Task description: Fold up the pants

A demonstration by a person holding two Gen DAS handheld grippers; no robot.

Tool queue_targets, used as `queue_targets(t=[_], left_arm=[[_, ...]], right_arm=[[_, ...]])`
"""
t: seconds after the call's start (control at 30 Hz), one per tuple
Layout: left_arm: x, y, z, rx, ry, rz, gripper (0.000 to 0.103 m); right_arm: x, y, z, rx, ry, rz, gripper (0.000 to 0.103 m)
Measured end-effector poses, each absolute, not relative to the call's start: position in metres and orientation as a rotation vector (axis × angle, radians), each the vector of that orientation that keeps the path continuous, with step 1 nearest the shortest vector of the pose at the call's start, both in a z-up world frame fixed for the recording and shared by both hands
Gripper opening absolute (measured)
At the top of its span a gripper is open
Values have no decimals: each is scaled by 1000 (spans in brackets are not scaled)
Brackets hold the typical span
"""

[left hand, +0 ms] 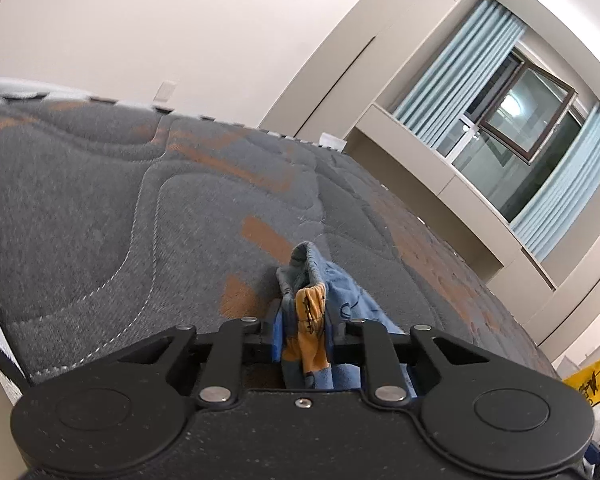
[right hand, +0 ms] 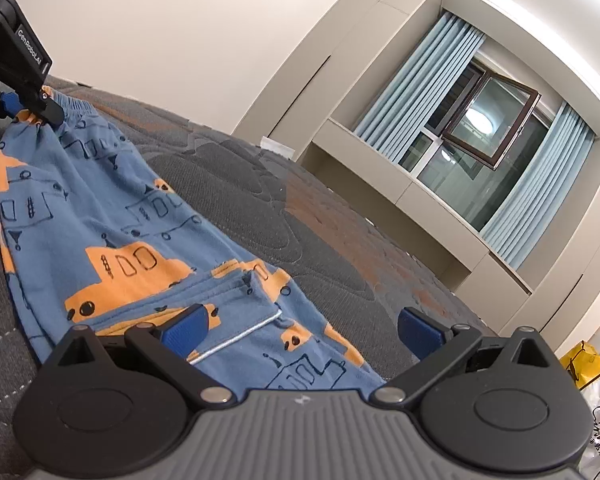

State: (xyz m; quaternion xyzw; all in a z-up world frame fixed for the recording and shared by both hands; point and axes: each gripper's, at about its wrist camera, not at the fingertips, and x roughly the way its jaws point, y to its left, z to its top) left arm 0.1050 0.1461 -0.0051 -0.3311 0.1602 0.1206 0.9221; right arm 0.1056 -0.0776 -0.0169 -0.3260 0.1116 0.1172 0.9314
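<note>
Right now the pants (right hand: 112, 216) lie spread across the grey quilted mattress (right hand: 260, 200), blue cloth with orange vehicle prints, running from the far left of the right wrist view down under the right gripper (right hand: 300, 330). That gripper hangs just over the near end of the cloth with its blue pads (right hand: 186, 330) wide apart, nothing pinched between them; a white drawstring lies on the fabric between the fingers. At the far end, the left gripper (left hand: 303, 330) has clamped a bunched fold of the pants, blue with an orange patch, squeezed tight between its pads. From the right wrist view the same grip shows as a black finger pressing the gathered waistband, probably the elastic edge, though the fisheye blurs it. Behind the mattress stand a pale wall, beige cabinets, light blue curtains (right hand: 420, 84) and an open window (right hand: 488, 120). A yellow bag (right hand: 580, 364) sits at the lower right
</note>
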Motion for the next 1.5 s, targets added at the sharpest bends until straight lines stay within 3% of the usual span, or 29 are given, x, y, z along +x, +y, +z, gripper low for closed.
queue_targets(t=[0.37,0.73,1.03,1.23,1.33,1.5], left_arm=[[99,102,42,-552,229,143,20],[103,-15,93,-297,157,-136,20],[123,-108,72,-119,307,-426,21],[132,-151,30,27,413,-507,22],[142,-151,7,38,499,-522,30],[124,-140,-1,12,475,-553,77]], right_arm=[[95,-74,-17,-709,182,309,103],[83,-160,5,-573,178,155,103],[73,-254,3,-507,238,-69,103],[66,-287,-10,-479,278,-148,103],[67,-296,-13,-476,304,-169,103],[67,-303,-14,-457,308,-171,103]])
